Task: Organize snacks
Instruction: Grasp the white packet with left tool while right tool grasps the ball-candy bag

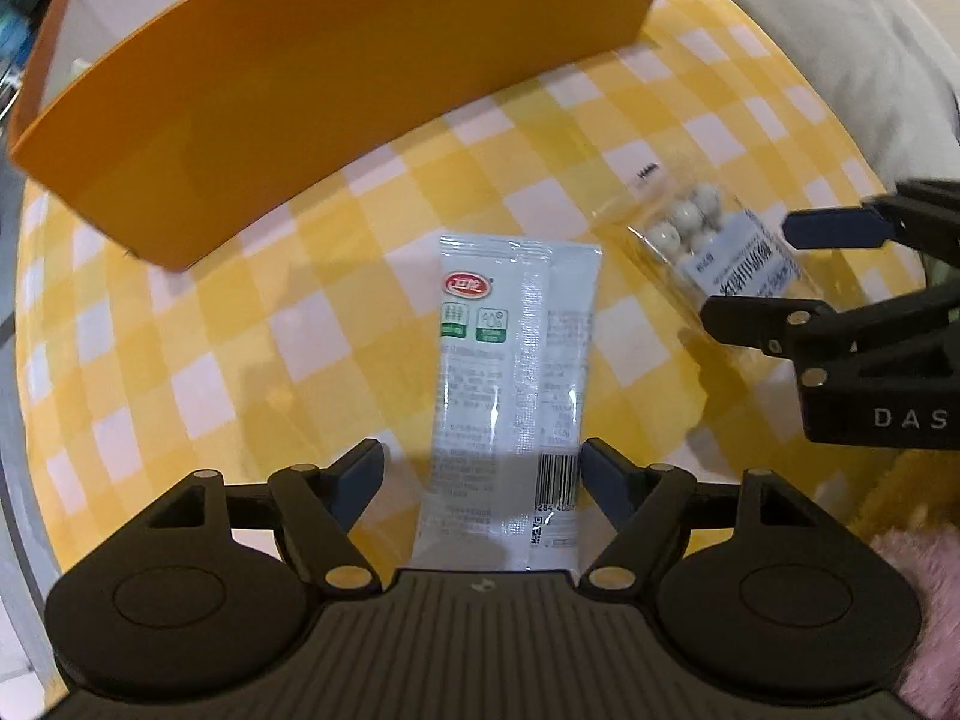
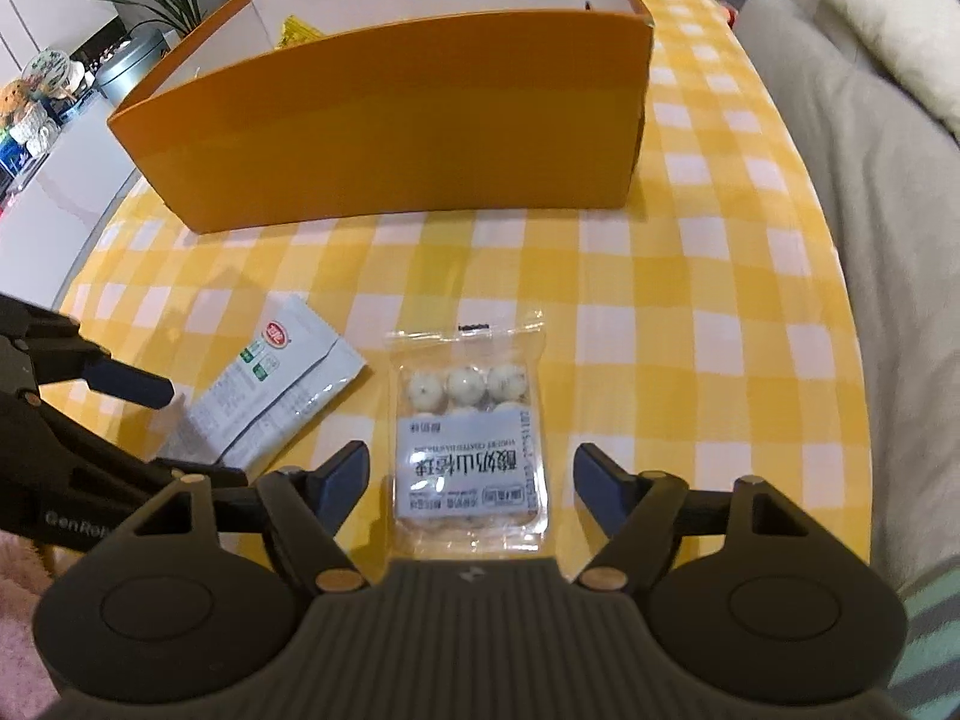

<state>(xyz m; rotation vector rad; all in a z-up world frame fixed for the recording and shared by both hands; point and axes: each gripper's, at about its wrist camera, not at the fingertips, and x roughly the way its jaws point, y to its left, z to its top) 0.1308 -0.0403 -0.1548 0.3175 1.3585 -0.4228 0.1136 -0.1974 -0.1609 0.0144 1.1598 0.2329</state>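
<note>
A long white snack sachet [image 1: 510, 372] with a red logo lies flat on the yellow checked tablecloth. My left gripper [image 1: 483, 474] is open, its fingers on either side of the sachet's near end. A clear packet of white yogurt balls [image 2: 471, 438] lies to the right of the sachet [image 2: 270, 396]. My right gripper [image 2: 471, 474] is open, its fingers on either side of the packet. An orange box [image 2: 408, 120] stands open at the far side, with a yellow packet [image 2: 297, 33] inside. In the left wrist view I also see the ball packet [image 1: 714, 246] and the right gripper [image 1: 774, 267].
The tablecloth [image 2: 690, 312] covers a round table. A grey cushioned seat [image 2: 870, 180] runs along the right edge. White cabinets with a plant and clutter [image 2: 54, 96] stand at the left. Something pink and fluffy [image 1: 924, 600] is at the near edge.
</note>
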